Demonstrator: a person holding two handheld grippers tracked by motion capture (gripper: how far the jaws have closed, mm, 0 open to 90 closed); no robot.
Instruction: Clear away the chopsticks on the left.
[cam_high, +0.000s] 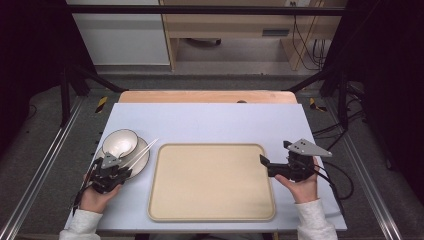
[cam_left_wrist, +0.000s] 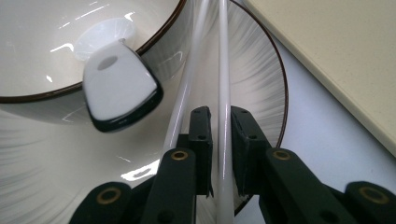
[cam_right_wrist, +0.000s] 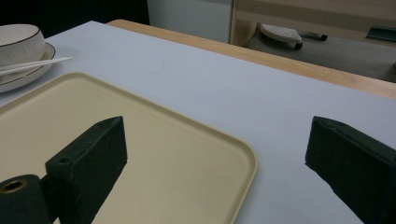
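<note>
One white chopstick (cam_left_wrist: 224, 116) sat pinched between the jaws of my left tongs (cam_left_wrist: 219, 140), nearly shut on it. Second chopstick (cam_left_wrist: 187, 88) lay just beside it, touching the outer side of one jaw, not gripped. Both sticks rested across the plate (cam_high: 141, 159), tips pointing toward 1 o'clock past its rim. Bowl (cam_high: 120, 142) stood upright on that plate, white with dark rim. In the left gripper view a white spoon (cam_left_wrist: 119, 91) with dark underside leaned in the bowl, handle end hanging over the rim. The plate set was at 9 o'clock of the tray (cam_high: 212, 182), near it but apart.

Tray was beige, flat on the pale blue counter (cam_high: 210, 122), nothing on it. My left hand (cam_high: 95, 197) held the tongs at 7 o'clock of the plate.

My right tongs (cam_high: 263, 161) stood wide open, holding nothing, at the tray's 3 o'clock edge; one jaw hung over the tray's corner, the other over bare counter in the right gripper view. My right hand (cam_high: 300, 187) was just off the tray's right side. White sleeves showed at both wrists.
</note>
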